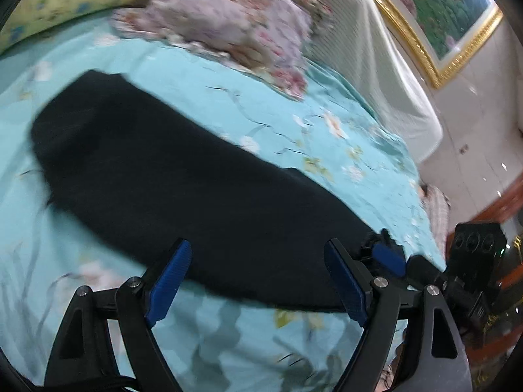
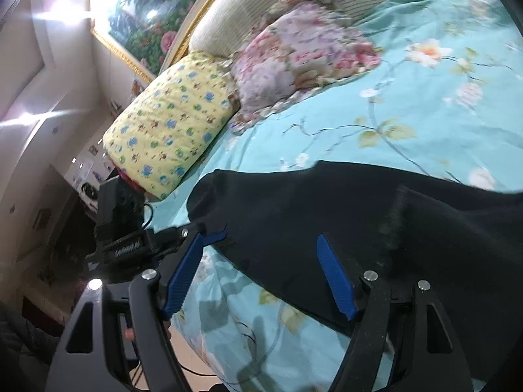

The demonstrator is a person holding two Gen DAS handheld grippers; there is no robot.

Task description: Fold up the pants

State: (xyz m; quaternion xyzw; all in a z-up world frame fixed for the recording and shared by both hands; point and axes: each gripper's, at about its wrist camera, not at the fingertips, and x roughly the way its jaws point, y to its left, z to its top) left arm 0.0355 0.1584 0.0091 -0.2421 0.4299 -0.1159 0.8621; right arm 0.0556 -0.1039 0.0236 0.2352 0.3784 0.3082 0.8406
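Observation:
Black pants [image 1: 170,179] lie flat in a long band on the turquoise floral bedsheet [image 1: 294,121]. My left gripper [image 1: 258,254] is open and empty, its blue pads just above the pants' near edge. The right gripper shows in the left wrist view at the pants' right end [image 1: 389,258]. In the right wrist view the pants [image 2: 376,215] fill the lower right. My right gripper [image 2: 261,245] is open and empty, hovering over the pants' near edge. The left gripper shows there at the pants' left end [image 2: 209,238].
A pink floral pillow [image 1: 228,23] and a yellow patterned pillow [image 2: 170,124] lie at the head of the bed by the ribbed headboard [image 1: 376,49]. A gold-framed painting [image 1: 441,9] hangs on the wall. The bed's near edge [image 2: 228,343] drops to the floor.

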